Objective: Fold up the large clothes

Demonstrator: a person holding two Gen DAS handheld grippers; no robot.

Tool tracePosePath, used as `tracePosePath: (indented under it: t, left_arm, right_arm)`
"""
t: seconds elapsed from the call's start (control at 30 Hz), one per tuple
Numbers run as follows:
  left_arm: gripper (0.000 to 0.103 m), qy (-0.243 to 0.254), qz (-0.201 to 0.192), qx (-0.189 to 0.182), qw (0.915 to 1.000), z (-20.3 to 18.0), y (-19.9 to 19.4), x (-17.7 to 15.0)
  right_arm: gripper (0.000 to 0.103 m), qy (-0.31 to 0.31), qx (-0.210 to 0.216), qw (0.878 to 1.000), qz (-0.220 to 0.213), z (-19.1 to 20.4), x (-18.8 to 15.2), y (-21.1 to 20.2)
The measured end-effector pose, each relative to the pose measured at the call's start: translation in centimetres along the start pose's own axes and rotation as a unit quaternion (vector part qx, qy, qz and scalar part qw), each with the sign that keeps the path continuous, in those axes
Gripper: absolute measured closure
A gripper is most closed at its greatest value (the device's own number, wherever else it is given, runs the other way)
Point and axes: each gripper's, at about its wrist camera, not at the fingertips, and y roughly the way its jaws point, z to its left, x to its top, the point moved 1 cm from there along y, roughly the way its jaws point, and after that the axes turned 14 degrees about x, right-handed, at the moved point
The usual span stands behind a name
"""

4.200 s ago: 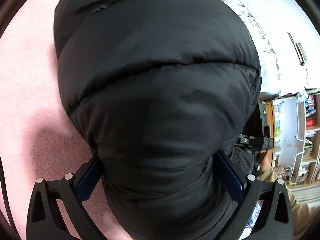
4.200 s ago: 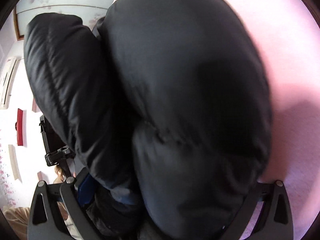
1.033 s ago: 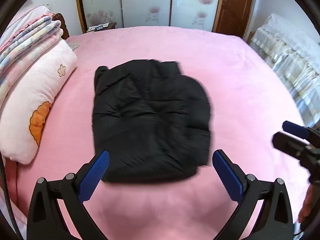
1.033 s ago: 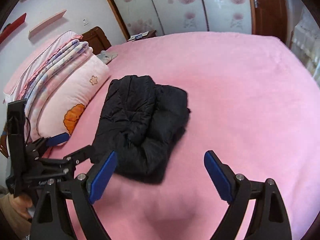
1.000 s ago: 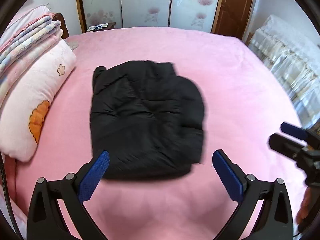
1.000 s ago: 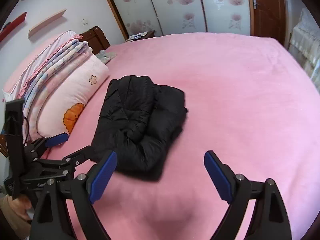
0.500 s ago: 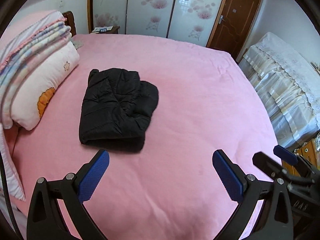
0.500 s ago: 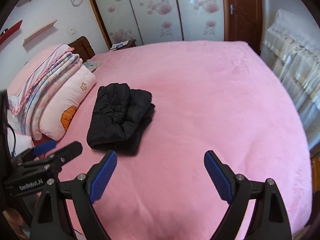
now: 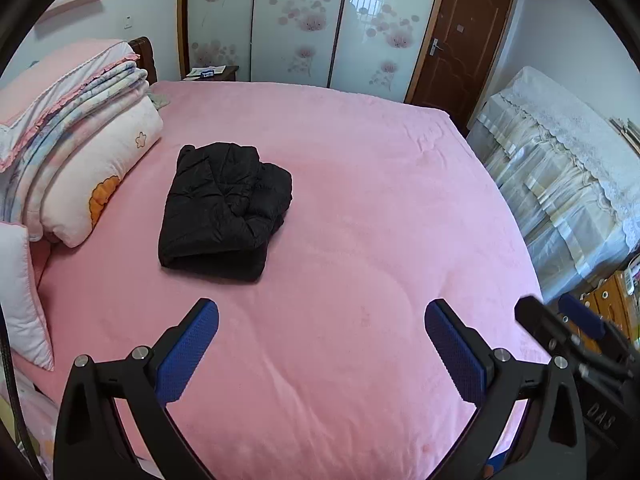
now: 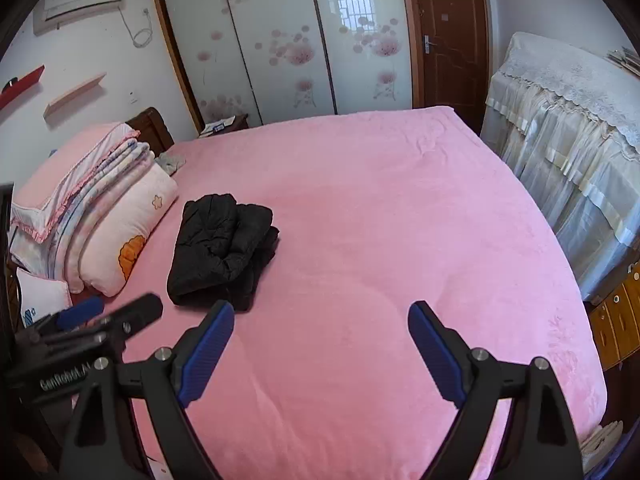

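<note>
A black puffer jacket [image 9: 226,206] lies folded into a compact bundle on the pink bed [image 9: 360,208], left of the middle, next to the pillows. It also shows in the right wrist view [image 10: 224,246]. My left gripper [image 9: 320,320] is open and empty, held well back from the jacket above the bed's near part. My right gripper [image 10: 320,320] is open and empty too, equally far back. The left gripper appears at the left of the right wrist view [image 10: 108,316], and the right gripper at the right edge of the left wrist view [image 9: 560,320].
Pillows and folded quilts [image 9: 80,152] are stacked at the bed's left side. A lace-covered piece of furniture [image 9: 560,168] stands right of the bed, with a wooden cabinet [image 10: 616,320] beside it. Sliding wardrobe doors [image 10: 288,40] and a brown door [image 10: 448,32] are behind.
Both grippers let go of the jacket and pulled far back and up from it. The jacket now lies folded and still on the bed.
</note>
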Motion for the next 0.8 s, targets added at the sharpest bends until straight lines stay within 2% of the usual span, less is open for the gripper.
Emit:
tracePosePath:
  t: [0.13, 0.27, 0.43, 0.8]
  left_arm:
    - [0.001, -0.003, -0.006, 0.014, 0.9999, -0.9, -1.2, -1.5]
    - [0.001, -0.003, 0.004, 0.022, 0.9997, -1.6, -1.4, -2.6]
    - [0.001, 0.001, 0.007, 0.032, 0.9995, -2.5, -2.3, -3.8]
    - [0.001, 0.005, 0.003, 0.042, 0.9991, -3.8, -4.1, -5.6]
  right_arm:
    - [0.013, -0.014, -0.016, 1.000, -0.009, -0.3, -0.8, -1.1]
    - [0.013, -0.022, -0.026, 0.999, -0.001, -0.9, -2.2, -1.4]
    - [0.013, -0.002, -0.020, 1.000, 0.010, -2.1, -3.5, -1.8]
    - [0.013, -0.009, -0.026, 1.000, 0.008, -2.5, -5.2, -3.7]
